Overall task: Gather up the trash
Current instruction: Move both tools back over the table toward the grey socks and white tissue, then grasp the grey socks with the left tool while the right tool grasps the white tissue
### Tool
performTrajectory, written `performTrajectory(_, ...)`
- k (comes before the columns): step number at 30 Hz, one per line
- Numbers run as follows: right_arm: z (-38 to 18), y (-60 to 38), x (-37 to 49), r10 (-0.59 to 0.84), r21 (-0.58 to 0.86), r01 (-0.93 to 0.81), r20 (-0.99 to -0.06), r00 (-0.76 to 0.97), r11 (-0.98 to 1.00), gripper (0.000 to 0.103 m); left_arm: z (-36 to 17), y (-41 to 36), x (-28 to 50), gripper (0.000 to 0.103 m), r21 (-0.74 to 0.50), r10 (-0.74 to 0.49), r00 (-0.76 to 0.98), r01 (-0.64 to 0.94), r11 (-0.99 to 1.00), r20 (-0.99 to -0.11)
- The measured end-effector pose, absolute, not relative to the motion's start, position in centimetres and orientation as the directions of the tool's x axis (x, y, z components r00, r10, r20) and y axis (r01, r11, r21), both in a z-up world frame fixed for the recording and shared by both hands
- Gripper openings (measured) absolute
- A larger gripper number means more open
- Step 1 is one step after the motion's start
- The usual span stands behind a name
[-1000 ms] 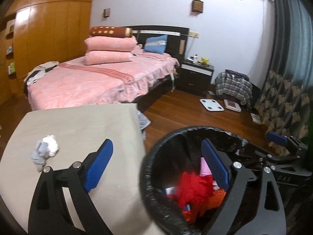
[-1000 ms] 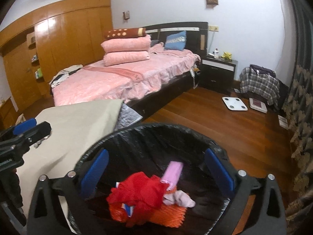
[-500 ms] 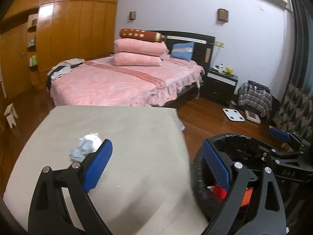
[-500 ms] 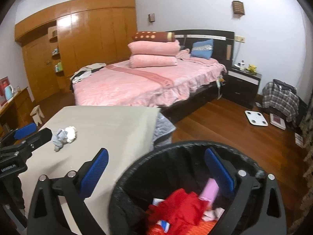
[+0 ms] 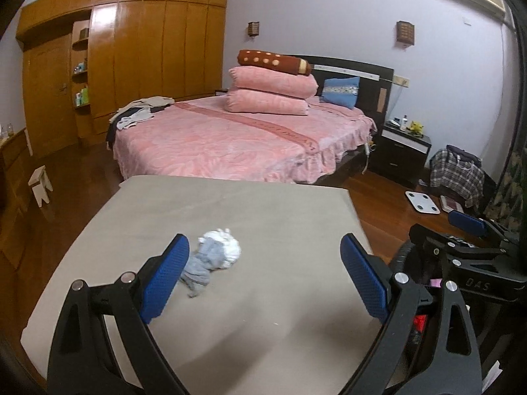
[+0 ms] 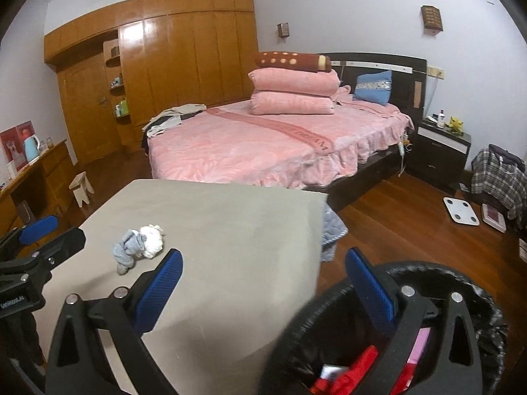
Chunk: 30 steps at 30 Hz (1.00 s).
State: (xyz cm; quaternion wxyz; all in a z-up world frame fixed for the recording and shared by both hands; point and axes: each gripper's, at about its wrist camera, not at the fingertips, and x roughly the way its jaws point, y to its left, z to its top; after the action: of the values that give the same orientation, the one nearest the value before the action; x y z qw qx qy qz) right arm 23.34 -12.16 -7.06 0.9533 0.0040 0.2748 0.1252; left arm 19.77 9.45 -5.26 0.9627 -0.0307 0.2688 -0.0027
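The left gripper [image 5: 263,283] has its jaws spread wide with nothing between them, and so does the right gripper [image 6: 263,289], which hangs over the table's right edge and the black-lined trash bin [image 6: 487,299]. Just beyond the left gripper's left finger, on the left half of the beige table [image 5: 263,207] and well in from every edge, lies the last piece in sight: a crumpled grey-and-white wad [image 5: 214,256].

The wad looks soft and loose (probably tissue or cloth), so a shallow pinch could catch only a trailing corner and let it drop short of the bin; a low approach could drag the table cover.

The right wrist view shows red and pink rubbish already in the bin, barely visible from the left. Beyond stands a pink bed [image 6: 263,144].
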Motion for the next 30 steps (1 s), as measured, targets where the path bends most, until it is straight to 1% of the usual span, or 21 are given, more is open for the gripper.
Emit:
performTrajectory(7, -8.9, -8.8, 25.9, 0.251, 0.074, -0.253, -0.549, 0.798, 0.965, 0.097, -7.4, 12.8, 21.6, 0.090, -0.056, 0.027, 0.839, -0.068, 0.996, -0.544)
performTrajectory(14, -11.2, -6.1, 27.8, 0.257, 0.072, -0.264, -0.576, 0.776, 0.962, 0.097, -11.3, 16.7, 23.5, 0.090, -0.046, 0.079, 0.793, -0.134, 0.990, -0.604)
performTrajectory(23, -13.4, -4.7, 29.2, 0.243, 0.056, -0.264, -0.603, 0.760, 0.963, 0.097, -15.0, 18.1, 26.6, 0.090, -0.060, 0.057, 0.739, -0.132, 0.989, -0.671)
performTrajectory(25, -13.7, -4.7, 29.4, 0.238, 0.053, -0.260, -0.607, 0.758, 0.964, 0.097, -15.7, 18.1, 27.3, 0.083, -0.066, 0.047, 0.727, -0.127, 0.990, -0.685)
performTrajectory(27, -13.9, -4.7, 29.5, 0.235, 0.052, -0.258, -0.610, 0.757, 0.965, 0.097, -16.3, 18.2, 27.9, 0.082, -0.074, 0.037, 0.715, -0.123, 0.990, -0.699)
performTrajectory(30, -14.0, -4.6, 29.8, 0.236, 0.053, -0.260, -0.613, 0.754, 0.964, 0.097, -17.3, 18.4, 28.8, 0.074, -0.103, 0.004, 0.685, -0.116, 0.988, -0.728)
